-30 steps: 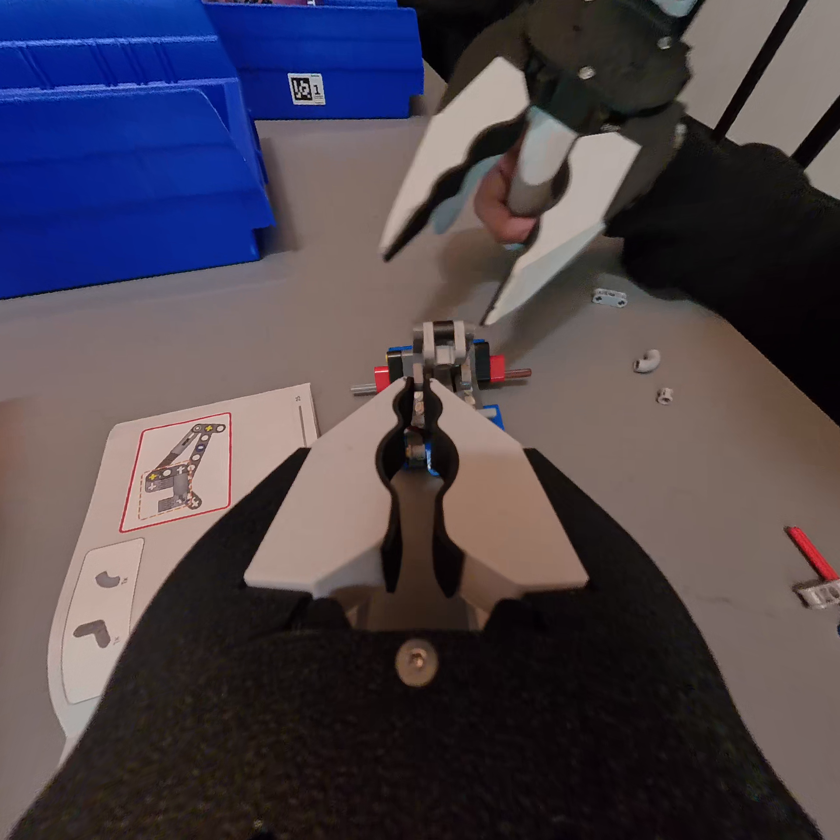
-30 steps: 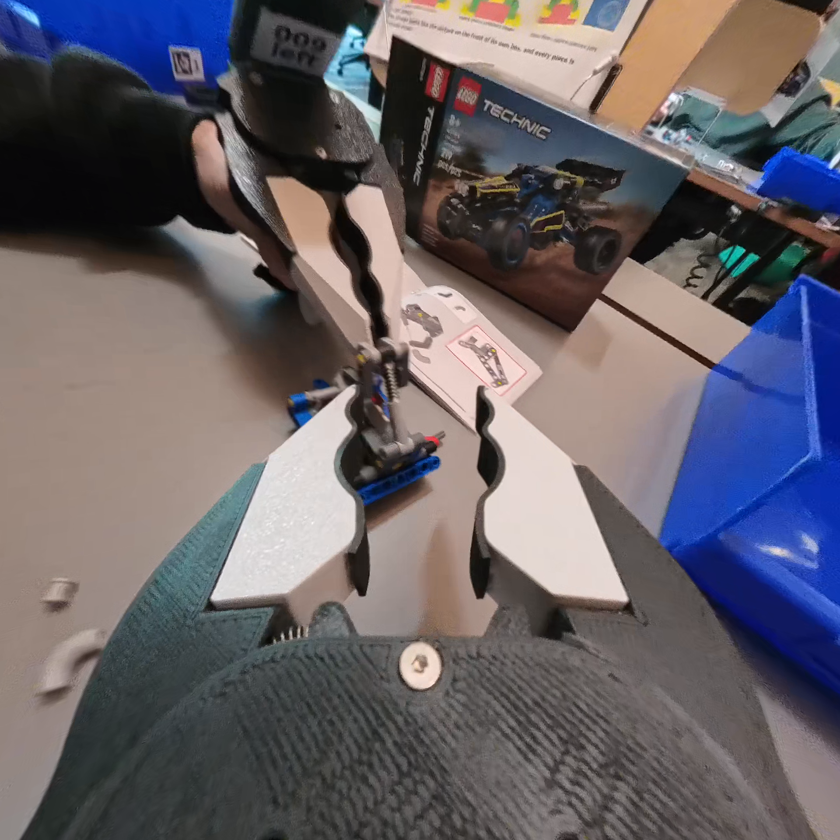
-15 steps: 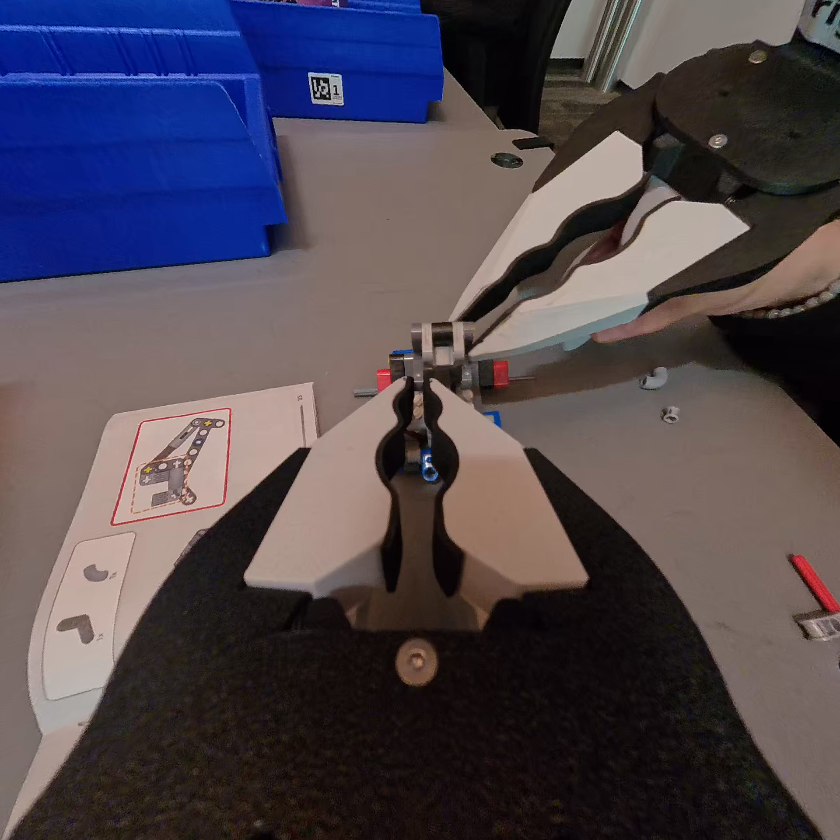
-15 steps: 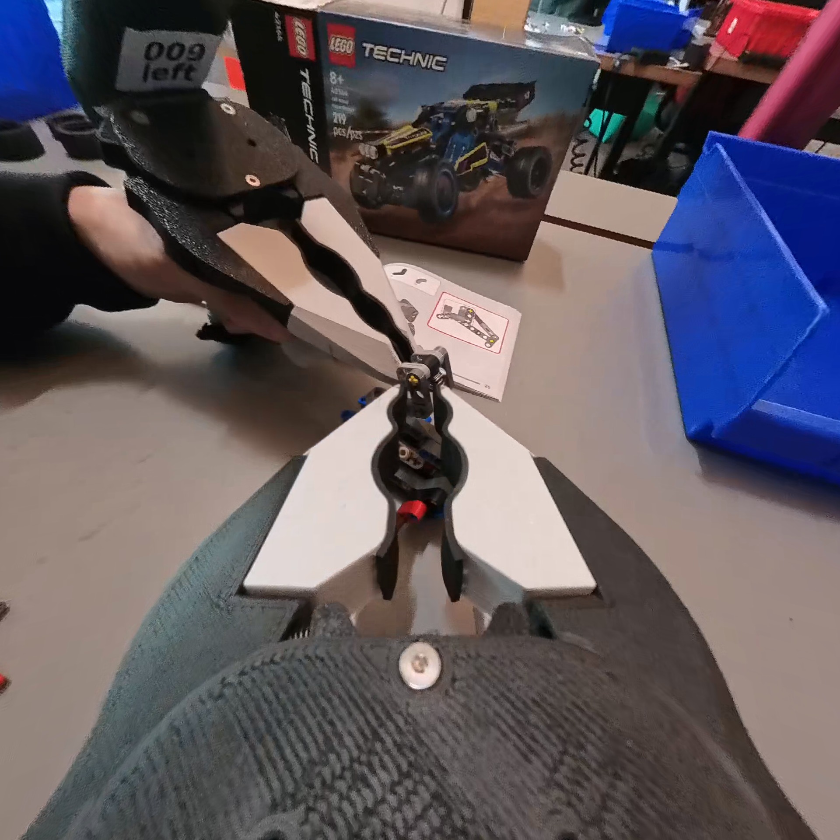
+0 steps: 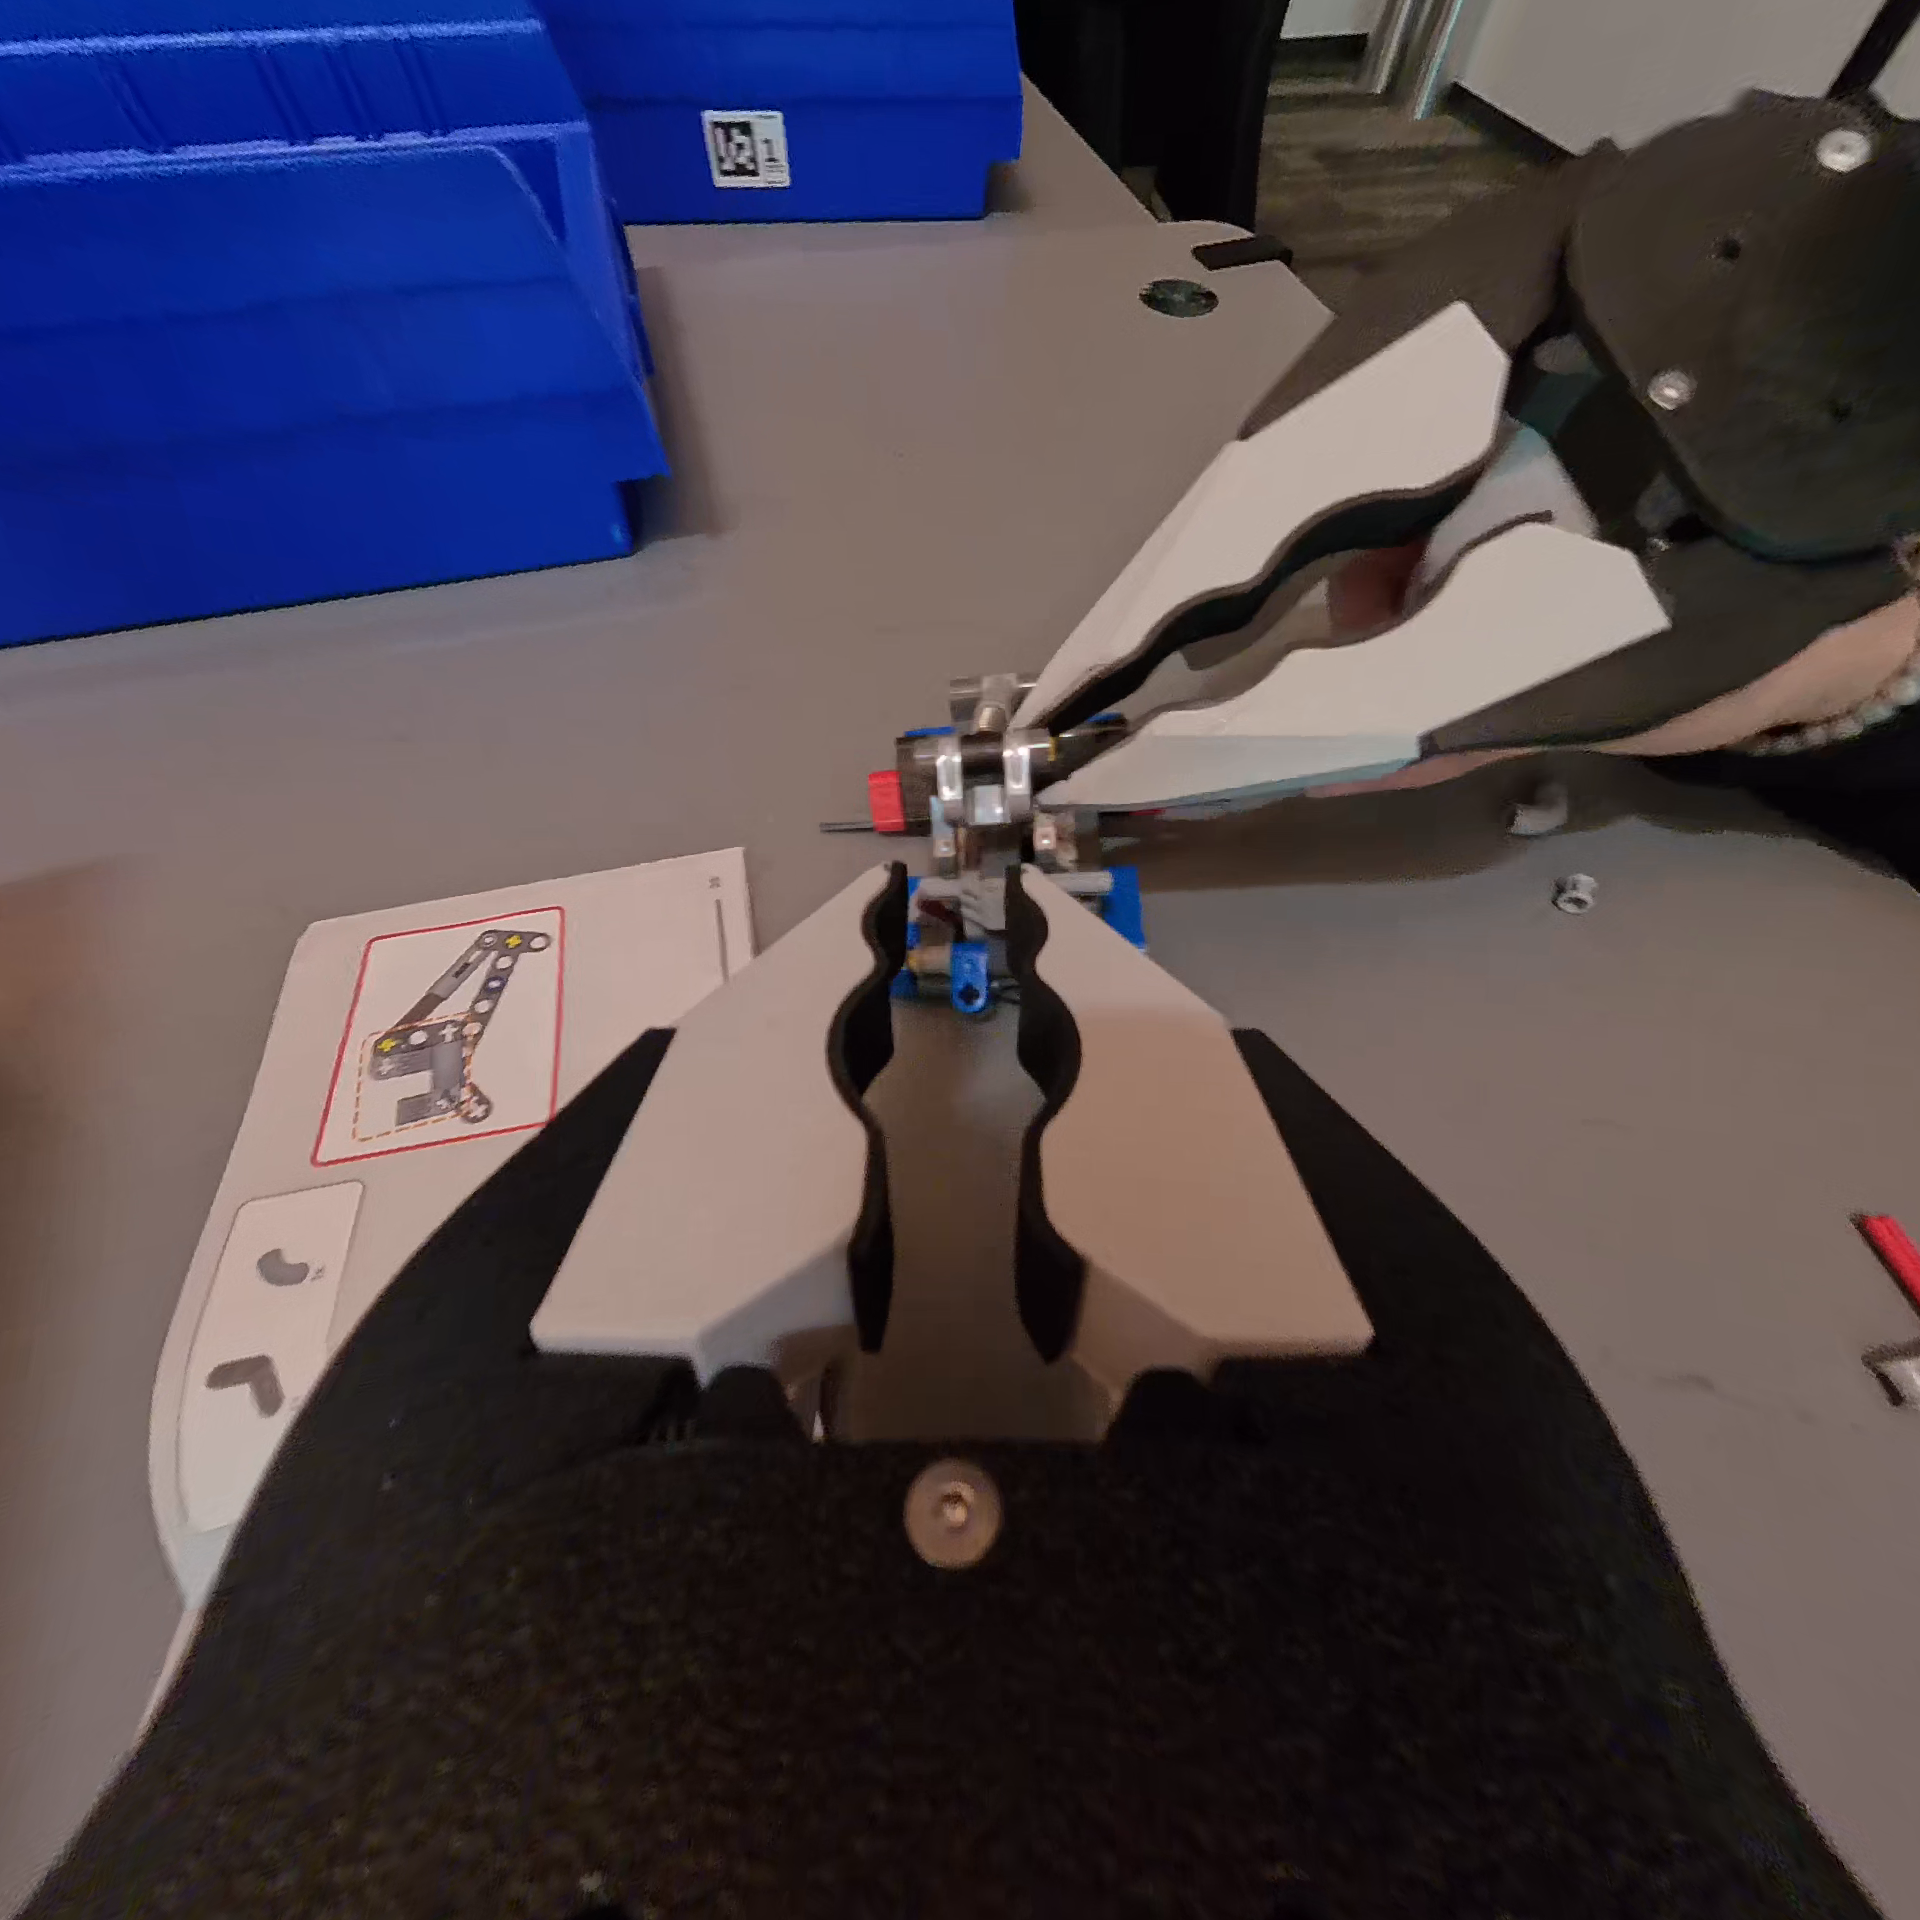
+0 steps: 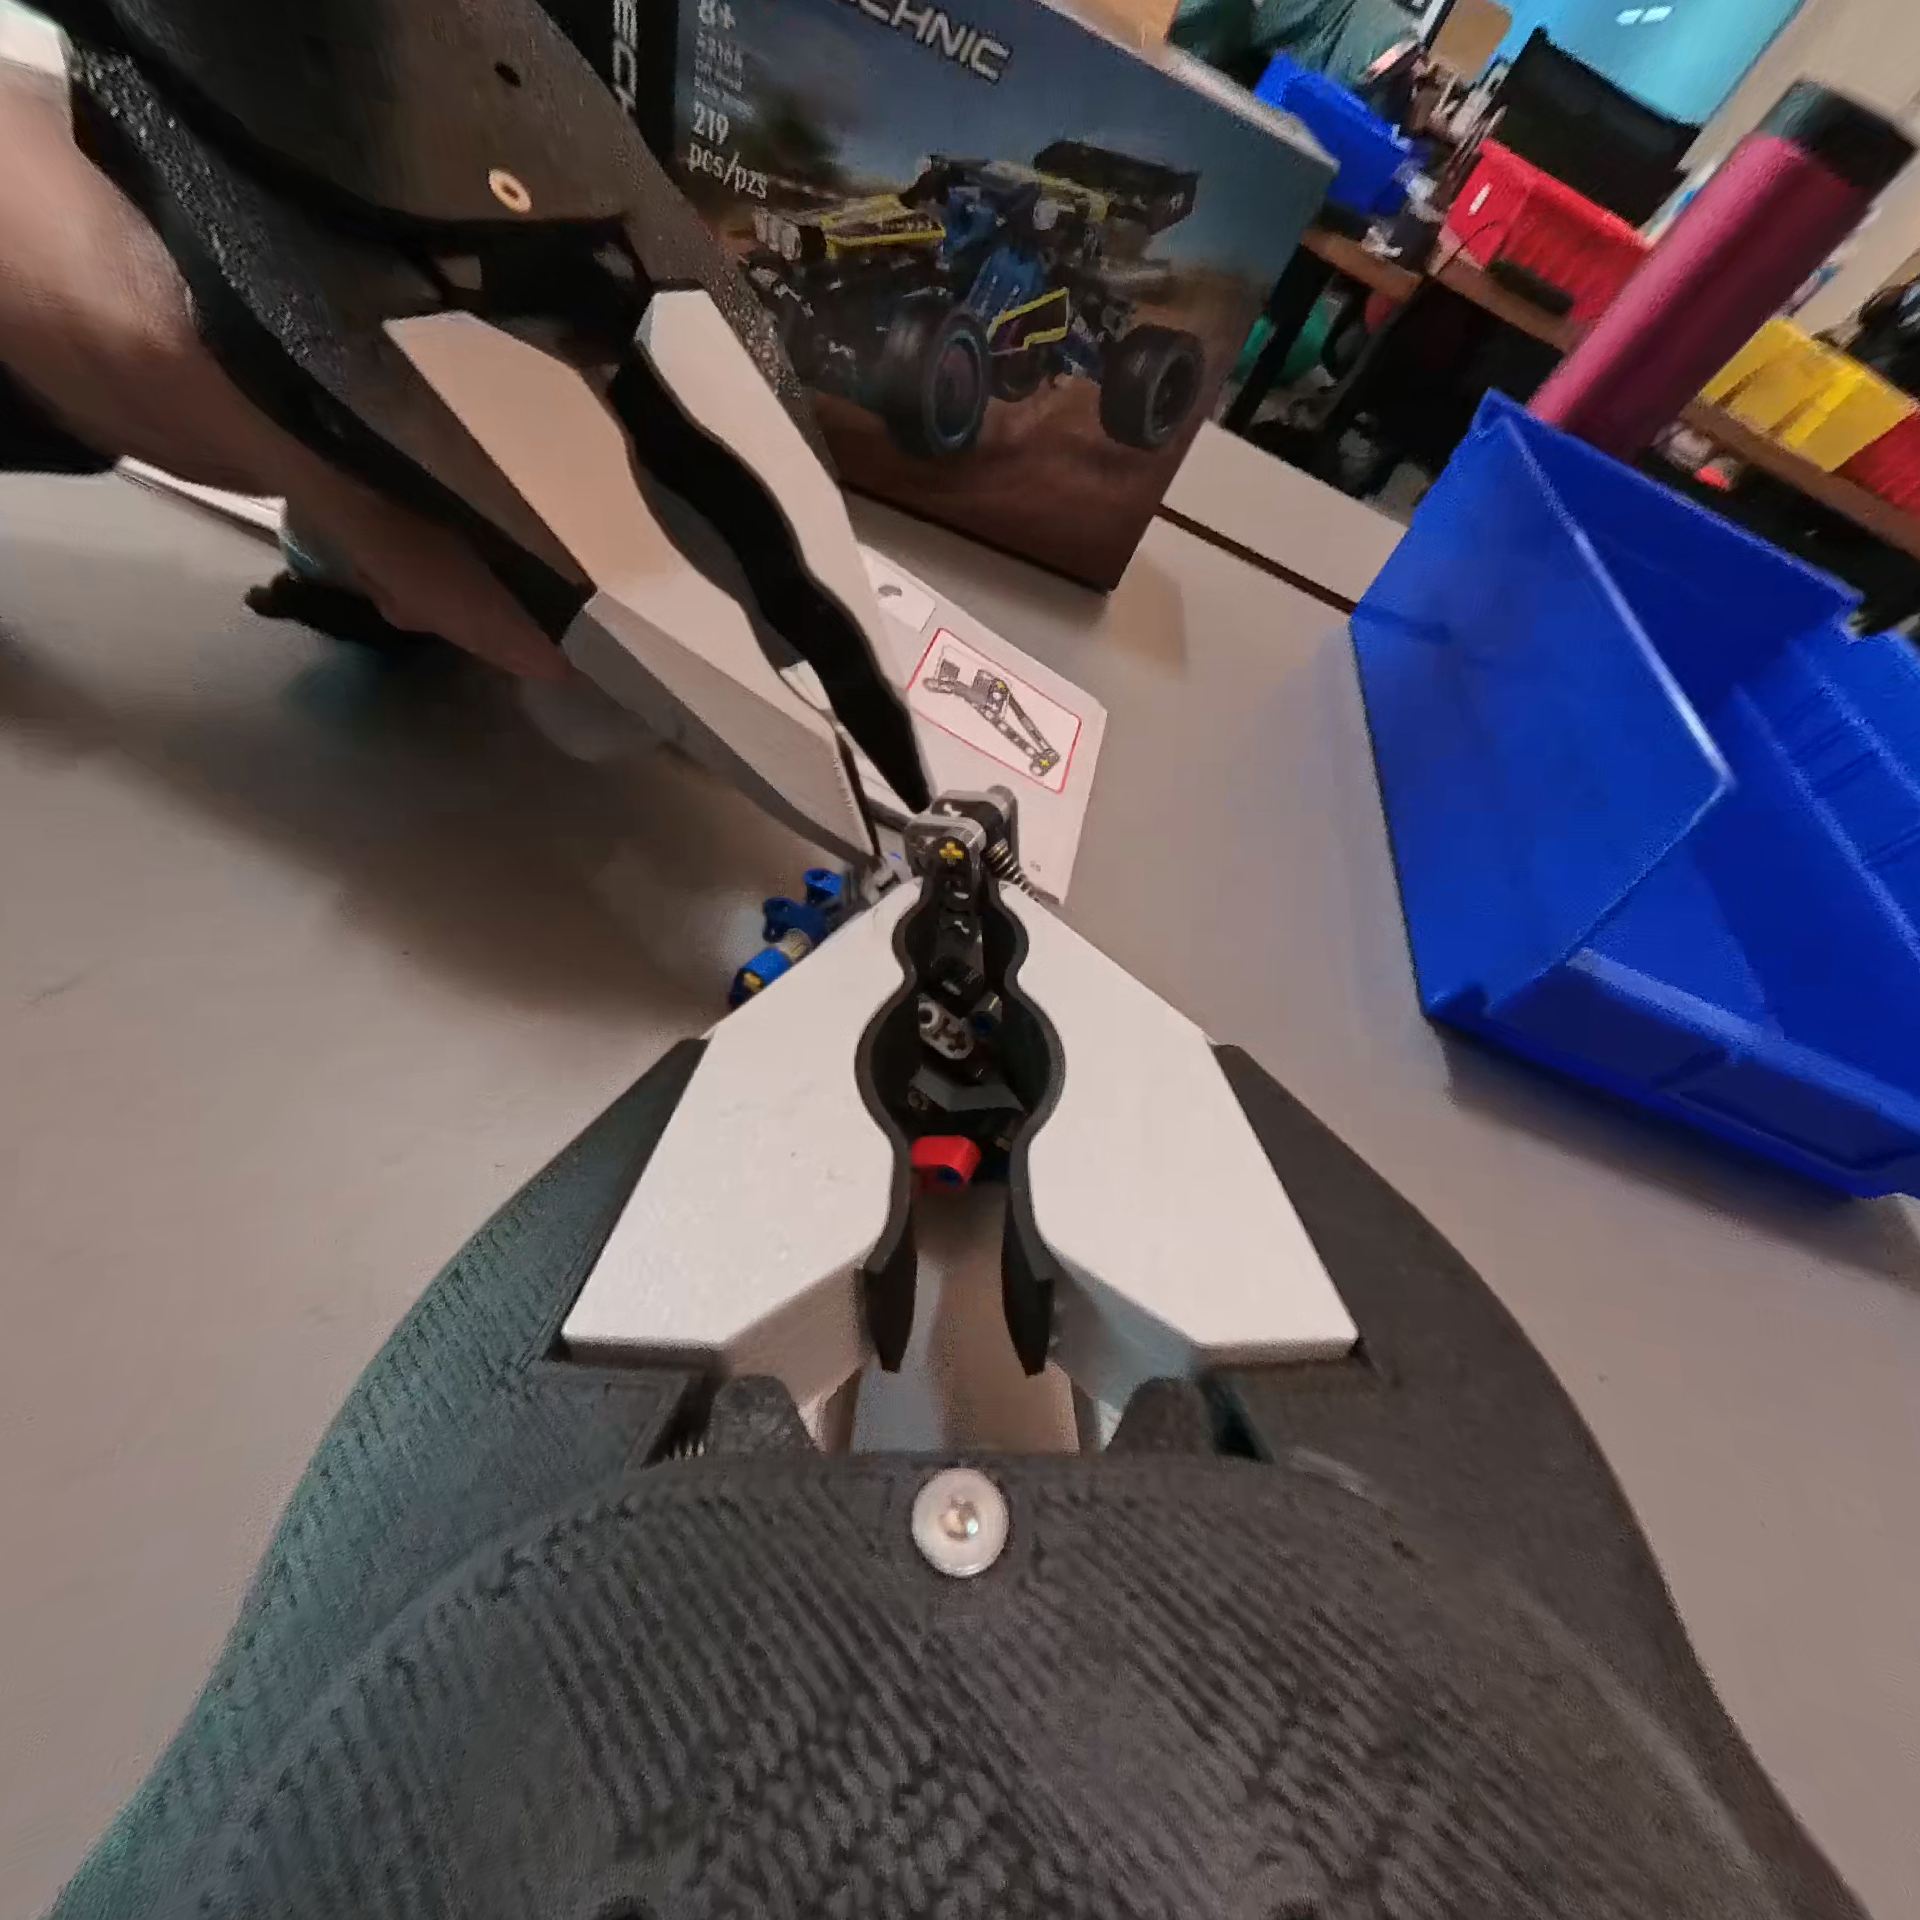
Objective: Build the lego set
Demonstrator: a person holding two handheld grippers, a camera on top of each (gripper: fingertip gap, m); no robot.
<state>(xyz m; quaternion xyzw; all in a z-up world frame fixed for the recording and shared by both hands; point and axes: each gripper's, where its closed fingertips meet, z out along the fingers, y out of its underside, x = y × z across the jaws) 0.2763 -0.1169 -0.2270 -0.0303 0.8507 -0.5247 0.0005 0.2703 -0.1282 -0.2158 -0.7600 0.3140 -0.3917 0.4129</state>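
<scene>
Left wrist view: left claw parted to a narrow gap, tips at either side of the near end of a small brick assembly of grey, black, blue and red parts; pads look clear of it, nothing gripped. Assembly sits on the grey worktop, mid-frame just past the claw tips. Right claw comes in from the right, nearly closed, tips pinched on the assembly's far right side. Instruction sheet flat at left, beside the left claw. Blue bins at back left. Small grey loose parts at right, red rod at far right edge.

Right wrist view: right claw clamped narrow on the assembly, dark beam between the pads, grey top with yellow pin poking out past the tips. Left claw reaches in from upper left, tips at the assembly's far side, slightly parted. Boxed toy-car set behind, blue bin at right, sheet beyond the assembly.
</scene>
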